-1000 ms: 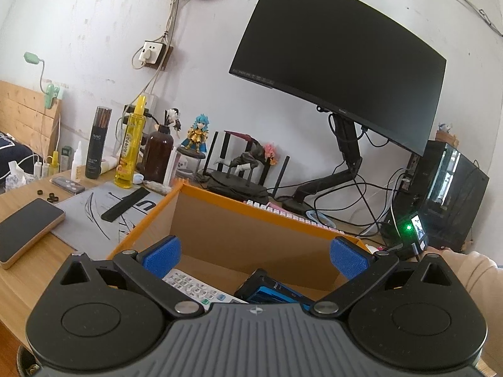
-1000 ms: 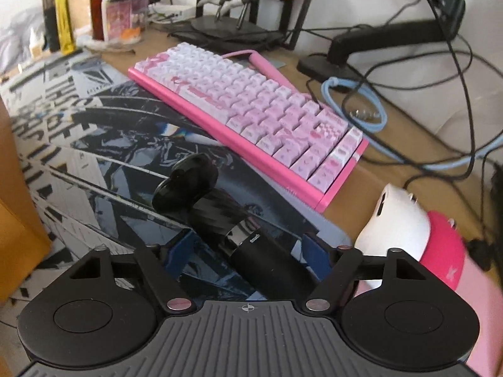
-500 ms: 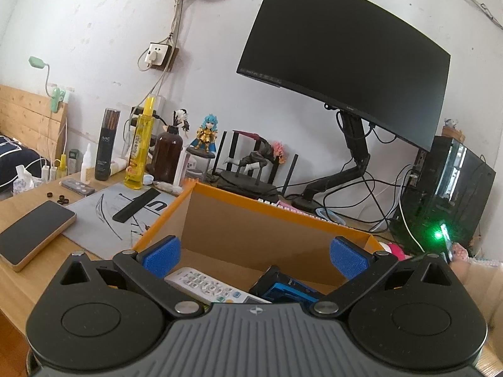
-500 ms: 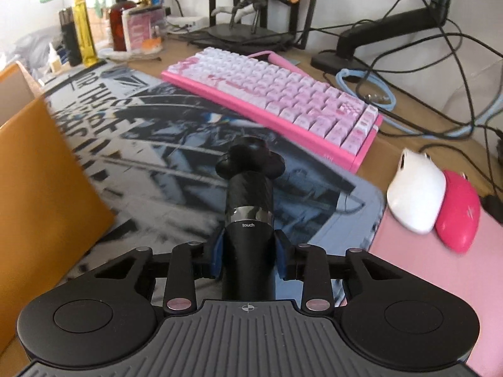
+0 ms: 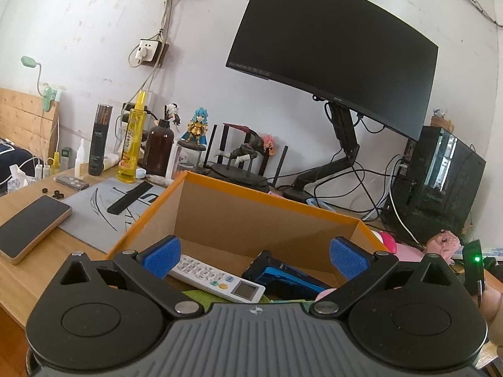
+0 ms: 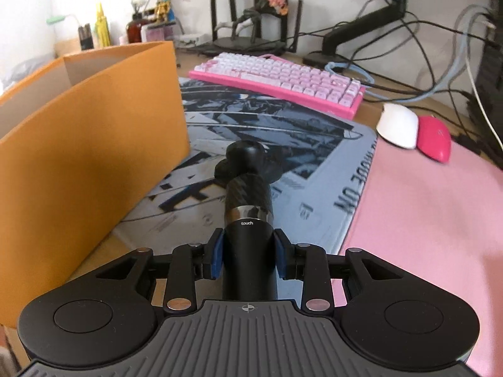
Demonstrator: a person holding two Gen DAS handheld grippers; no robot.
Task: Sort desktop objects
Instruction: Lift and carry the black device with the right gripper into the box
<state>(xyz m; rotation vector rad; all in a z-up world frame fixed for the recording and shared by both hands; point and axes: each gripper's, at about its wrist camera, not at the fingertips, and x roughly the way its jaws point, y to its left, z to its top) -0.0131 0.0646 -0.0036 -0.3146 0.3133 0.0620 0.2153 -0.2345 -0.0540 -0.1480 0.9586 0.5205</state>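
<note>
The right gripper [image 6: 248, 256] clamps a black handheld device [image 6: 248, 220] marked "touch", its base hidden behind the gripper body, above the printed desk mat [image 6: 283, 157]. The left gripper [image 5: 255, 253] hangs wide open over the orange box [image 5: 267, 201], where one white remote [image 5: 217, 279] and one blue-black item [image 5: 283, 278], partly covered, lie. Beyond sit one pink keyboard [image 6: 279, 81] and two mice [image 6: 415, 130].

The black device [image 6: 248, 245] clamped in the right gripper [image 6: 248, 257] reads "touch" just under its silver ring. The dark bottle [image 5: 100, 139] by the wall reads "AHC". The desk mat [image 6: 314, 169] shows large letters, partly legible as "MOVE ON".
</note>
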